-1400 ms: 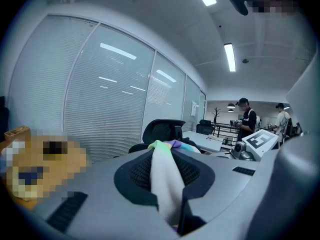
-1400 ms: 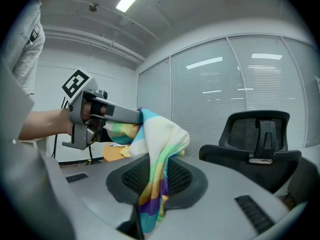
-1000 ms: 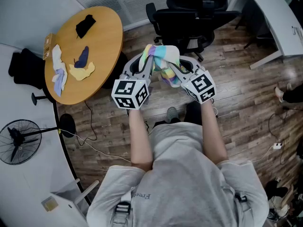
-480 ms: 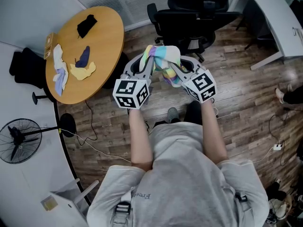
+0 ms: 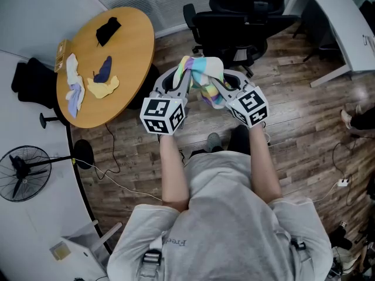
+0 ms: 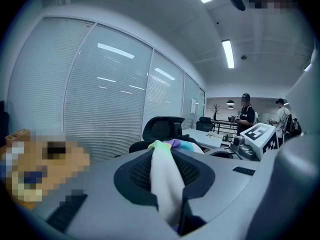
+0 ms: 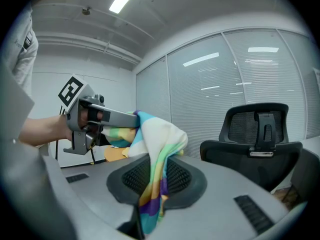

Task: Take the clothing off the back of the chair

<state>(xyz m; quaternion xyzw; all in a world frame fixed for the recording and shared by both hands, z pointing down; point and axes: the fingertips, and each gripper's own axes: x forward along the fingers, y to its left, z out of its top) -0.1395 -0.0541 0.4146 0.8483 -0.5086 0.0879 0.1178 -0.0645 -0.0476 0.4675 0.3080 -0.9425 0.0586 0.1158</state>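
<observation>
Clothing (image 5: 202, 78), a small pastel-striped piece, hangs in the air in front of me, bunched between my two tools, off the black chair (image 5: 243, 22) that stands just beyond it. My left tool (image 5: 183, 78) is almost closed, pinching a white fold of the clothing between its pads. My right tool (image 5: 218, 85) is almost closed too, clamped on a striped edge. As I judge it, the main risk is a slip: each tool holds only a thin fold, so pulling my hands apart could drag the fabric out of one grip and leave it dangling from the other, or drop it onto the wooden floor (image 5: 304, 122). Swinging it back toward the chair might snag it again. The head view alone shows the whole layout: a round tabletop (image 5: 126, 51) to my left, carrying a few other small cloths (image 5: 101, 85). It does not show the pads. Each tool's own view shows fabric squeezed between its jaws. The right tool's view also shows my left tool gripping the far end. The left tool's view adds people (image 6: 246, 115) standing far across the room.
</observation>
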